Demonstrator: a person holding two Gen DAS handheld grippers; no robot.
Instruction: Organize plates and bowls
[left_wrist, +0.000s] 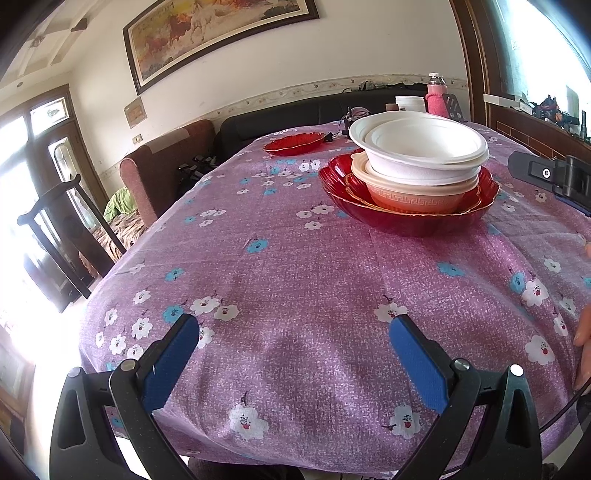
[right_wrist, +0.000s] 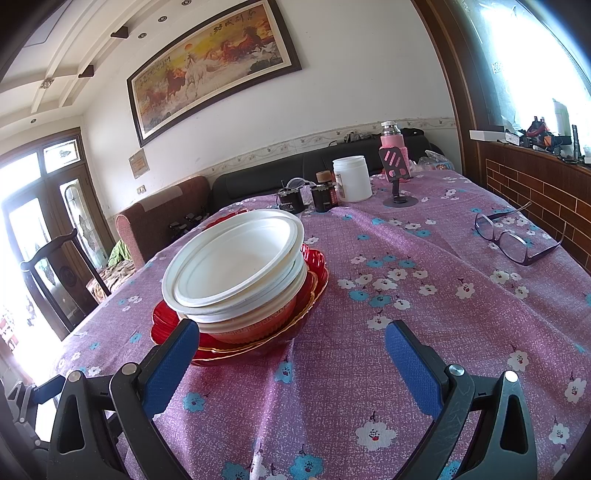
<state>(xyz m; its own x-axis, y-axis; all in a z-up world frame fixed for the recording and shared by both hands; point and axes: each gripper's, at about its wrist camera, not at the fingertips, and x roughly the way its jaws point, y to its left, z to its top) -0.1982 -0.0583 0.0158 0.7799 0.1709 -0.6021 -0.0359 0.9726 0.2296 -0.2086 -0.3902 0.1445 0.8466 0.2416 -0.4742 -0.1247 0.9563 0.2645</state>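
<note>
A stack stands on the purple flowered tablecloth (left_wrist: 295, 258): white foam bowls (left_wrist: 421, 147) nested in an orange patterned bowl (left_wrist: 417, 197), on red glass plates (left_wrist: 406, 218). A single red plate (left_wrist: 293, 143) lies farther back on the left. My left gripper (left_wrist: 295, 347) hovers open over the cloth near the table's front edge, well short of the stack. In the right wrist view the same stack of white bowls (right_wrist: 232, 262) and red plates (right_wrist: 177, 328) sits ahead to the left. My right gripper (right_wrist: 291, 350) is open, its left finger (right_wrist: 173, 365) just before the red plates.
Glasses (right_wrist: 517, 240) lie on the right. At the table's far end are a white jar (right_wrist: 352, 177), a pink flask (right_wrist: 391, 142), a phone stand (right_wrist: 399, 181) and small dark jars (right_wrist: 325, 194). A chair (left_wrist: 66, 229) stands left; a sofa behind. A hand (left_wrist: 583, 339) shows at the right edge.
</note>
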